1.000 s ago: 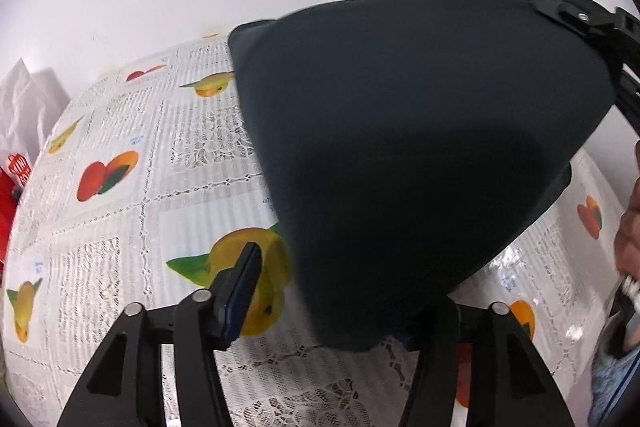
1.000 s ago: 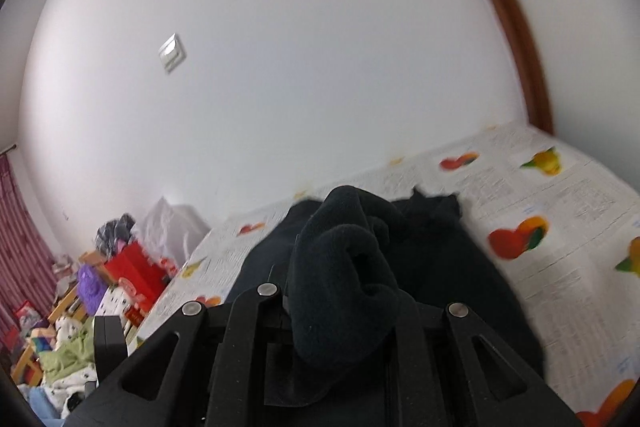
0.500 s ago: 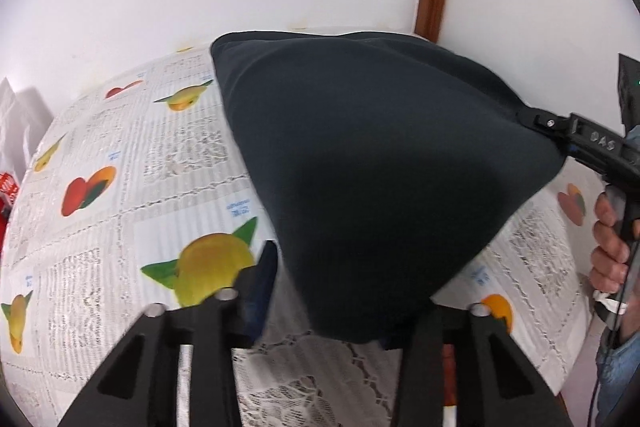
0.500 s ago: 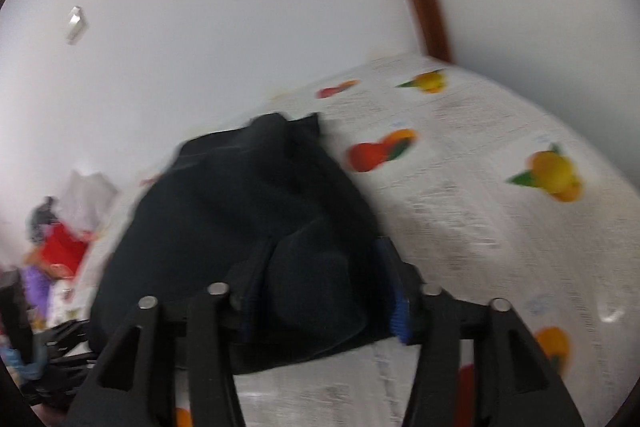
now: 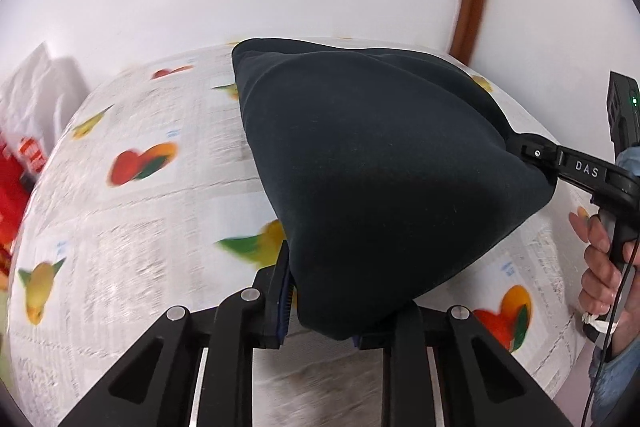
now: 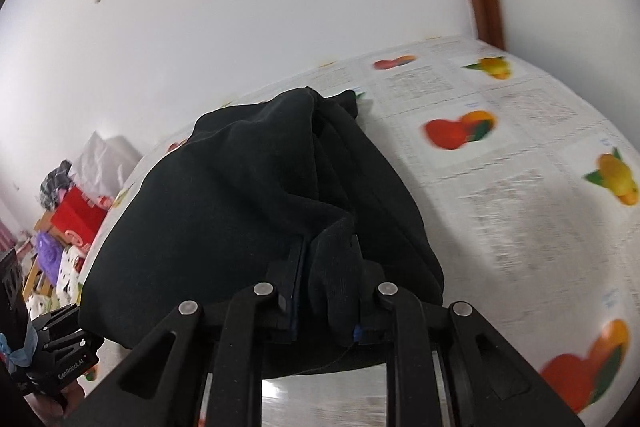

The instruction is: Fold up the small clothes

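The dark garment (image 5: 384,179) hides much of the fruit-print tabletop (image 5: 120,227) in both views, and motion blur smears the print; the garment's kind cannot be told, since it hangs bunched and its far edge lies on the tabletop. In the left view the right-hand pad of the left claw (image 5: 320,311) is buried under cloth, and only the left pad shows, touching the fabric. The right claw (image 6: 324,299) likewise has cloth covering its right finger. Against the earlier frames, the left claw's jaws have just been closing and now pinch a lower corner of the garment, where a second ago the left finger stood clear of it. The right claw's jaws opened and have just been closing again, now pressed on a bunched fold, and the garment sits lower, nearer the tabletop, than a second ago. The right hand (image 5: 604,259) grips its handle at the right edge of the left view, claw tip at the garment's far corner. Both claws point down toward the tabletop.
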`<state>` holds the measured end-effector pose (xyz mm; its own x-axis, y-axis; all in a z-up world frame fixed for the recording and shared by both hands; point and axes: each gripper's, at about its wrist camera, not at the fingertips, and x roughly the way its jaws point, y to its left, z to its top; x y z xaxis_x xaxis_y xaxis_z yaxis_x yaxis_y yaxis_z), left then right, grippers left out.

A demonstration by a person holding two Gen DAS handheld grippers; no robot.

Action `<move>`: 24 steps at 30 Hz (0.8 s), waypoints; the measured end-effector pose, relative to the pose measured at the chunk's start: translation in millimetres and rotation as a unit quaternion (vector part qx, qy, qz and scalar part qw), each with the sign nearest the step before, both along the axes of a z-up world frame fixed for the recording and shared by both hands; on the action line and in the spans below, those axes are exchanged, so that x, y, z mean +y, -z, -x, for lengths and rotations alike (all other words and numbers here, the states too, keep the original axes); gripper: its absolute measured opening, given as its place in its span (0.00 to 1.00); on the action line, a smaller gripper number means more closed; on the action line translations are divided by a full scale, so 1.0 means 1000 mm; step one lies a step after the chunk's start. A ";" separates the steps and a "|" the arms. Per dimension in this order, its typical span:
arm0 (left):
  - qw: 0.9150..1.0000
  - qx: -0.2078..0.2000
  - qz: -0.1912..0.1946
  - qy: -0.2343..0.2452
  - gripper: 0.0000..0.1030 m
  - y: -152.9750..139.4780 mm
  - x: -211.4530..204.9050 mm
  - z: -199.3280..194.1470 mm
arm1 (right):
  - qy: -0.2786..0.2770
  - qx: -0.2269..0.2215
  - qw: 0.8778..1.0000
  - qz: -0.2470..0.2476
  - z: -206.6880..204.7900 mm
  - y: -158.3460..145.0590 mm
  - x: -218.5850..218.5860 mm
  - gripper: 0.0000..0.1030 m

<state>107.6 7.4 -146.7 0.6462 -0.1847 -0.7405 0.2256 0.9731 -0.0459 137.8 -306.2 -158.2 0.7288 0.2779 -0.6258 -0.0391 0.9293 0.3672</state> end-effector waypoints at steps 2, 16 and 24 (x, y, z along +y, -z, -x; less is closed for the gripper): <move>1.000 0.000 0.000 -0.012 0.20 -0.002 0.015 0.007 | -0.018 0.001 1.000 0.002 -0.004 -0.001 0.019 0.17; 0.998 0.032 0.043 -0.020 0.33 0.001 0.060 0.035 | -0.078 -0.034 0.994 0.064 0.024 -0.023 0.049 0.30; 0.997 -0.007 0.081 0.005 0.60 -0.026 0.069 0.084 | -0.110 -0.023 0.992 0.053 -0.017 -0.027 0.077 0.35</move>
